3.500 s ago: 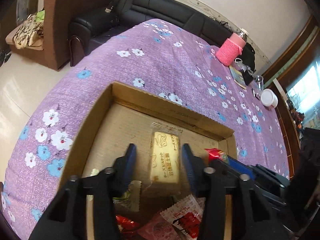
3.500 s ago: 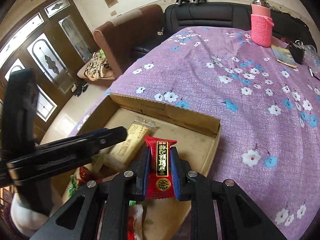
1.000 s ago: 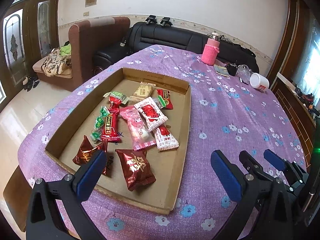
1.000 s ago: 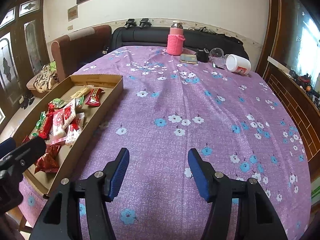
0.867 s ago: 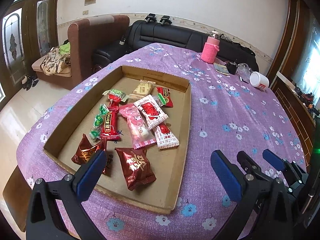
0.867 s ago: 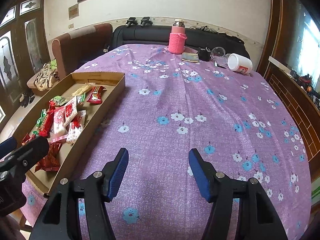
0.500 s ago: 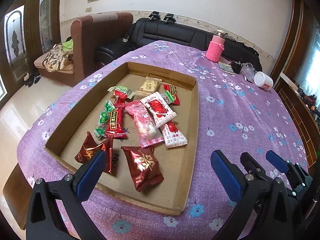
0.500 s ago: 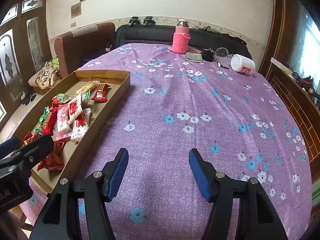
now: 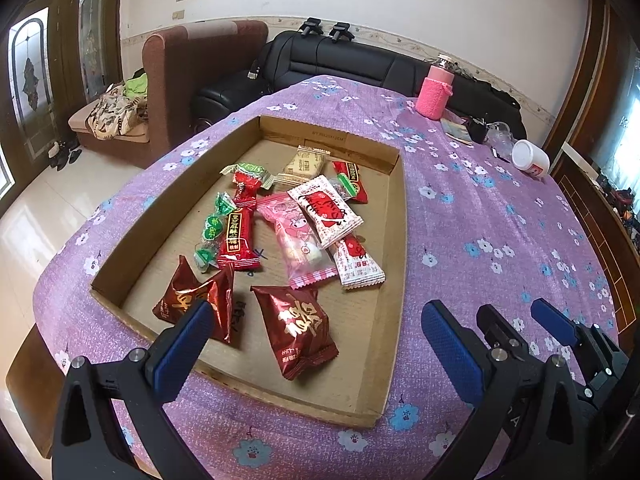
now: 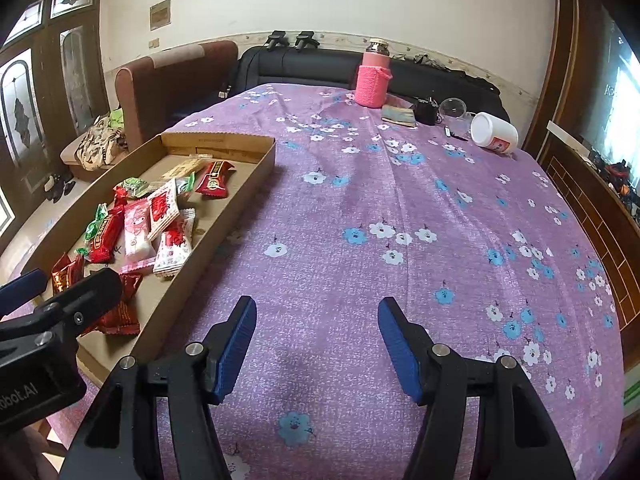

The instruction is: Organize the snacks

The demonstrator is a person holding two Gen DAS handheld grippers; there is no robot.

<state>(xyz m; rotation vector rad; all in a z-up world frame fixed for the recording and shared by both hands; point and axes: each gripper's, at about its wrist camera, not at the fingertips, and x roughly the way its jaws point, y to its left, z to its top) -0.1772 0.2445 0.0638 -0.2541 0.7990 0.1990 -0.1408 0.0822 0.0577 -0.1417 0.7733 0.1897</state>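
A shallow cardboard tray (image 9: 394, 240) lies on the purple flowered tablecloth and holds several wrapped snacks: two dark red packets (image 9: 294, 328), a pink one (image 9: 296, 240), a white and red one (image 9: 326, 210), a beige biscuit pack (image 9: 304, 164) and small green sweets (image 9: 212, 228). My left gripper (image 9: 316, 340) is open and empty, held above the tray's near end. My right gripper (image 10: 316, 336) is open and empty over bare cloth to the right of the tray (image 10: 240, 208). The left gripper's finger shows in the right wrist view (image 10: 60, 308).
At the table's far end stand a pink knitted bottle (image 10: 374, 76), a small book (image 10: 398, 115), a dark pouch, a glass (image 10: 452, 110) and a white jar on its side (image 10: 494, 130). A black sofa and a brown armchair (image 9: 192, 80) stand beyond the table.
Both grippers let go of their snacks in the tray, opened and drew back. In the last second both views drifted slightly; the snacks lie still.
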